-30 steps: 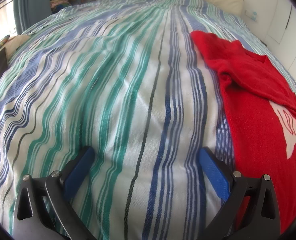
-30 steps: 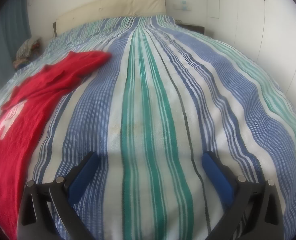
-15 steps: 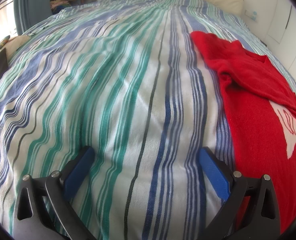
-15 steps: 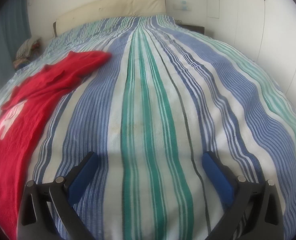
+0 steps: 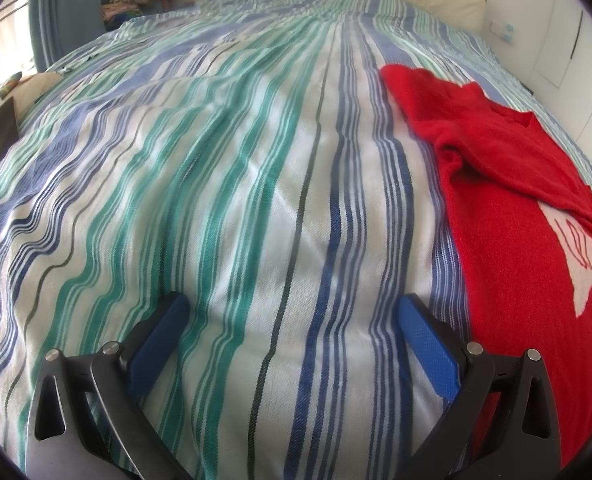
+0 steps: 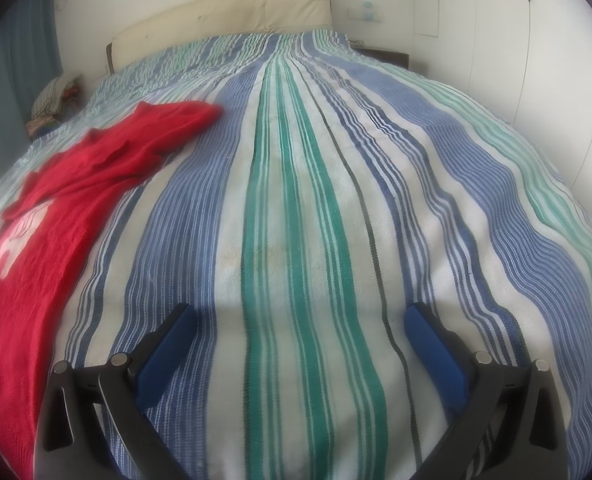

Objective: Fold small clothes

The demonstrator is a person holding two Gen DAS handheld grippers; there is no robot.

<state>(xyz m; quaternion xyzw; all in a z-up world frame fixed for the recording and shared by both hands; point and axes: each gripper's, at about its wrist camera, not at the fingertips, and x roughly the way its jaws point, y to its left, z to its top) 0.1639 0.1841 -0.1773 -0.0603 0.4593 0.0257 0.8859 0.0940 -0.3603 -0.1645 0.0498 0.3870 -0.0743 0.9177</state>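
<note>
Moved: nothing since the earlier frames.
Left tool (image 5: 291,310): fingers wide apart, empty, over striped bed (image 5: 215,160).
Right tool (image 6: 300,318): fingers apart, empty.
Clothes: one red sweater (image 5: 516,216) on bed, between tools.

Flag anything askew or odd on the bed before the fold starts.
The red garment isn't flat: its upper part is bunched and one flap lies folded over the white print, partly hiding it. The striped bedspread is rumpled on the left and shows a faint yellowish stain mid-bed. Both grippers are open and hold nothing.
</note>
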